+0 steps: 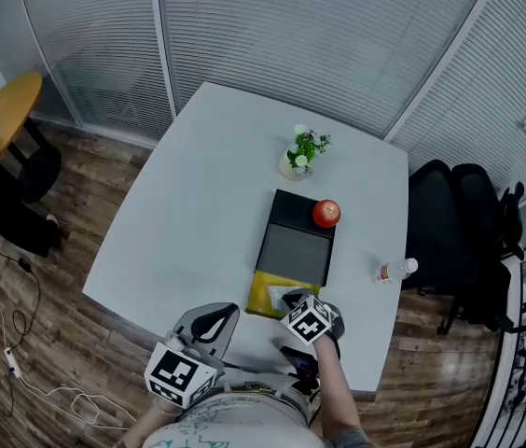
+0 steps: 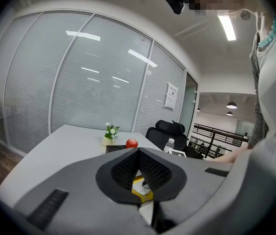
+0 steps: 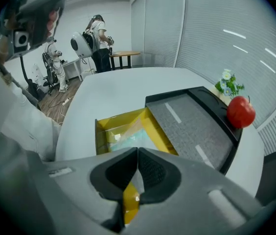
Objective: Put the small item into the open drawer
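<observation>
The small item, a pale, teal-tinted packet [image 3: 126, 140], lay inside the open yellow drawer [image 3: 99, 131], just beyond the tips of the right gripper [image 3: 138, 150]. That gripper's jaws were pressed together above the drawer's front. Whether they nipped the packet's edge could not be told. The left gripper [image 2: 138, 151] hung near the table's front edge, jaws likewise together, with nothing between them.

The drawer stuck out from a low black cabinet [image 3: 192, 126] with a grey top, on whose far corner sat a red apple [image 3: 241, 111]. Behind it stood a small potted plant [image 1: 305, 149], and to the right a water bottle [image 1: 394, 270]. Its label, like the sheet [image 2: 171, 95] on the glass wall, was too small to read.

All rested on a white table [image 1: 198, 203] on a wood-plank floor [image 1: 20, 315]. Slatted blinds [image 1: 291, 26] ran behind it, with a black office chair [image 1: 459, 222] beside it.
</observation>
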The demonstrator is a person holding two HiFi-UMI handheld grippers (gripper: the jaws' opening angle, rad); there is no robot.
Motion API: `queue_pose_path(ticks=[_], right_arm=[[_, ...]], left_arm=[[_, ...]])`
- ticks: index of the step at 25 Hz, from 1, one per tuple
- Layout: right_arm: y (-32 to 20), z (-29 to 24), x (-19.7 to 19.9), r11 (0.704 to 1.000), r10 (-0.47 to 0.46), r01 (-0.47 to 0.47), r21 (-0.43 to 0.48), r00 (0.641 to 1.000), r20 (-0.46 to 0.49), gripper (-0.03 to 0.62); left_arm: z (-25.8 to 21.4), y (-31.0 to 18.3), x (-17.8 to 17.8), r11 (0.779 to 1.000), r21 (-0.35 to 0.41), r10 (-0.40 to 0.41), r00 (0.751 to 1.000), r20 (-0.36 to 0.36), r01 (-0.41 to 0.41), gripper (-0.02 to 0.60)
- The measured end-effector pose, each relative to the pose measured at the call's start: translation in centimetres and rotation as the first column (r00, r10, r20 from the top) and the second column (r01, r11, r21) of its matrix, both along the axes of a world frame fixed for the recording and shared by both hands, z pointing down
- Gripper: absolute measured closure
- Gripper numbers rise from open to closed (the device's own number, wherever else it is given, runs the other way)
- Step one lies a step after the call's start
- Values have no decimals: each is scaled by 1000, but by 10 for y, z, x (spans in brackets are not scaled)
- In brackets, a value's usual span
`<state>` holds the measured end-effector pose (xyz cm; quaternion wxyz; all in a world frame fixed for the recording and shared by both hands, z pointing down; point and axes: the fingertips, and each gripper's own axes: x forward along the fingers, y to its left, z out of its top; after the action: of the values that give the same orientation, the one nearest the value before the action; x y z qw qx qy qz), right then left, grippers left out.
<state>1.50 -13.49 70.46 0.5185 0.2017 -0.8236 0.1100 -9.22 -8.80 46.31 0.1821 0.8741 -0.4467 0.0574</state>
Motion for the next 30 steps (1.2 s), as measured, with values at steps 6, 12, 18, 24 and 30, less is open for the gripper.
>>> queue_pose_path(ticks=[6,12,18,24,30], right_arm=[[-2,21,-5,999,-16,16,-34,1000,-12,586],[-5,35,-4,998,-20,18,-66,1000,-22,586],[-5,45,-9,997,-40,36,-70,998,-53,585],[-5,46,-10,997,-37,33,-75,998,-55,585],[-4,46,-10,996,-32,26,-85,997,-68,585]], left_arm=[[4,0,-4,1000,-7,-8,1000,4,8,584],[3,-1,-3,1000,-12,-11,1000,5,11,584],[5,-2,-4,1000,-15,-12,1000,6,12,584],[8,-3,-1,1000,-16,-7,1000,6,8,584],[9,-3,-1,1000,-11,-2,1000,5,2,584]])
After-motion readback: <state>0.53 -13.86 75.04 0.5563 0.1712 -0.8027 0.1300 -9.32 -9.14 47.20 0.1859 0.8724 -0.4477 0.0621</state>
